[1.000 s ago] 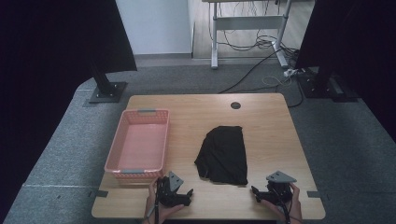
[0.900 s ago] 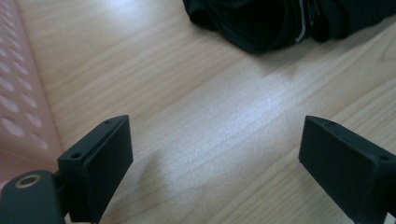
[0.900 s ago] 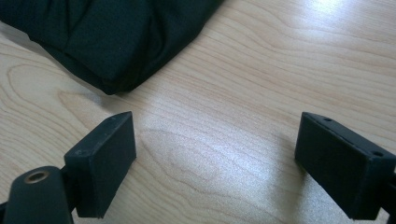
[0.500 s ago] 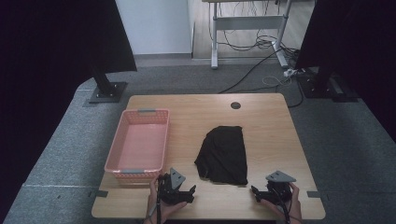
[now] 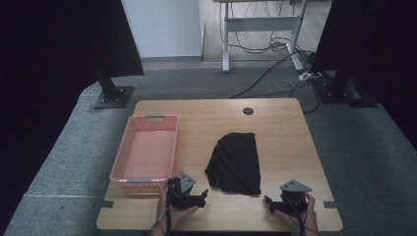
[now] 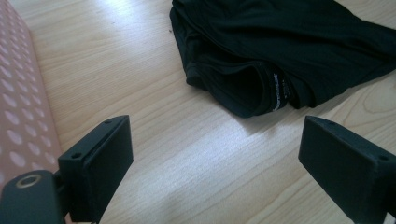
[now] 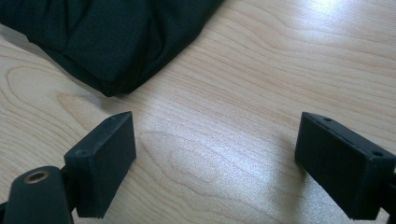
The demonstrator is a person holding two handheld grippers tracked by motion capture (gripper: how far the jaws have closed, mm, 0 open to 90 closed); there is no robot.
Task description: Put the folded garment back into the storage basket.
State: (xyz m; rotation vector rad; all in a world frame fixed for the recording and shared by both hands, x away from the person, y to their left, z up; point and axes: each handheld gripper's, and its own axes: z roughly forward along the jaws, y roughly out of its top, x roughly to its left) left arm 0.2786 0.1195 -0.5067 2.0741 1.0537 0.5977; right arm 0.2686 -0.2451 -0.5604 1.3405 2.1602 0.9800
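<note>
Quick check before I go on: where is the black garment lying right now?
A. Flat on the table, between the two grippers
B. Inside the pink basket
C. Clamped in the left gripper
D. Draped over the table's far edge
A: the black garment lies on the table beside the pink basket, with the left gripper and right gripper open either side of its near edge.

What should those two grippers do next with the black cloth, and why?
Probably ease both forward to the cloth's near edge. The left gripper and right gripper sit open on bare table, just short of the cloth's near corners and touching nothing, so closing in comes before any grasp.
</note>
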